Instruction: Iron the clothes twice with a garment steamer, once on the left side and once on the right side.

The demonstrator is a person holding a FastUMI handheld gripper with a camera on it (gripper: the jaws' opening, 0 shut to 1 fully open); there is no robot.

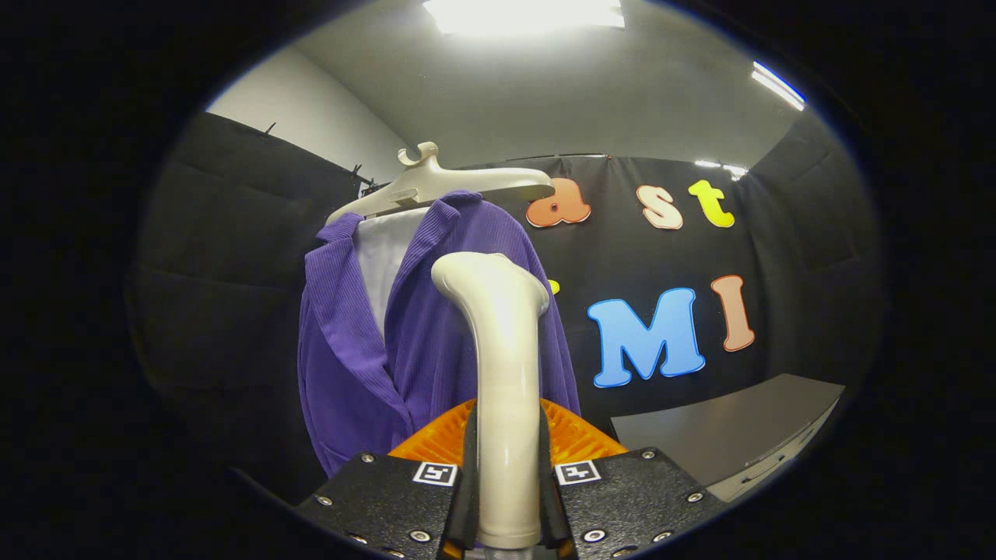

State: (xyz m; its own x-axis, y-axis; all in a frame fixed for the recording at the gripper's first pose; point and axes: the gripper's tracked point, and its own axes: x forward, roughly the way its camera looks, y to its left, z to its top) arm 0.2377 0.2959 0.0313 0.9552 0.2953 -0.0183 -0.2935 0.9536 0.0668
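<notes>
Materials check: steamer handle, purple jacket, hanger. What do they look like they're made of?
Steamer handle, clamped between the jaws of the gripper: likely glossy cream plastic, smooth with light glints. Purple jacket: corduroy-like cloth, matte, with fine parallel ribs. Hanger: probably moulded off-white plastic, smooth, broad shoulders; painted wood can't be ruled out.

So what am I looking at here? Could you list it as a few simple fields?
held tool: garment steamer, cream handle upright between the fingers
claw: shut on the steamer handle, both fingers pressing its sides
clothing: purple jacket over a white shirt
hanging from: cream hanger
steamer position: in front of the jacket; contact cannot be told
nearby: grey table, beyond the fingers
</notes>
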